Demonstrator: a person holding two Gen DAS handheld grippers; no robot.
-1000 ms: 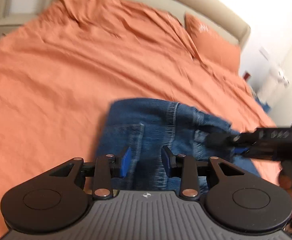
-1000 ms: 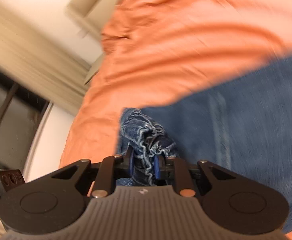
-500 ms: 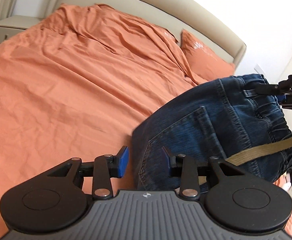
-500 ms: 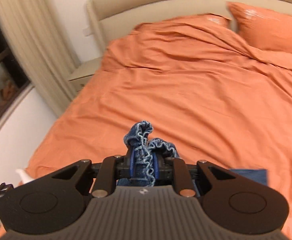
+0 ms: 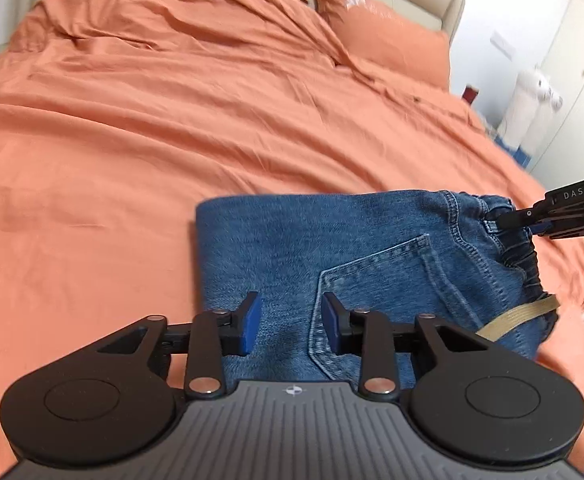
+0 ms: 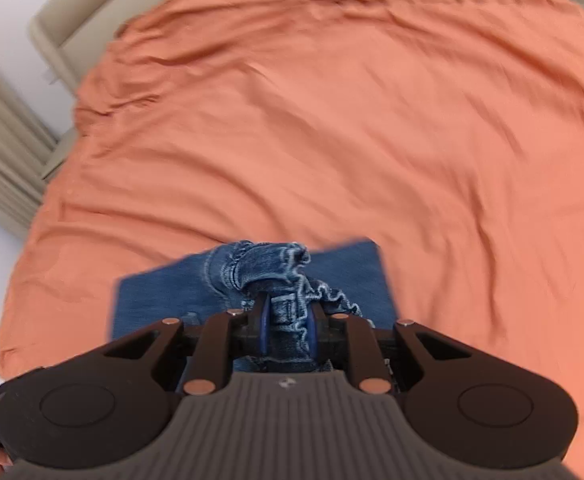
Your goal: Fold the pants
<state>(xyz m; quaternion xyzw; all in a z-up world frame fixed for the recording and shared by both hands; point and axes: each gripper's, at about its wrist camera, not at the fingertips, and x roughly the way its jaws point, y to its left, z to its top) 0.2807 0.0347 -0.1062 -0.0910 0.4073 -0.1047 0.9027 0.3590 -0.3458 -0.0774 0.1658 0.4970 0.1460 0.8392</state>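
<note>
The blue pants [image 5: 331,248] lie folded on the orange bed [image 5: 172,120], low in the middle of the picture. The right gripper [image 6: 288,330] pinches the bunched waistband. The left gripper [image 5: 288,322] hangs partly open above the back pocket, holding nothing; its jaws have just closed a little. The folding looks nearly done. Next, the right gripper likely should lay the waistband flat and let go.

Home bedroom: big bed [image 5: 172,128] w/ orange sheet ahead of left gripper [image 5: 288,322], pillow [image 5: 383,36] & beige headboard [image 5: 449,12] beyond.
</note>
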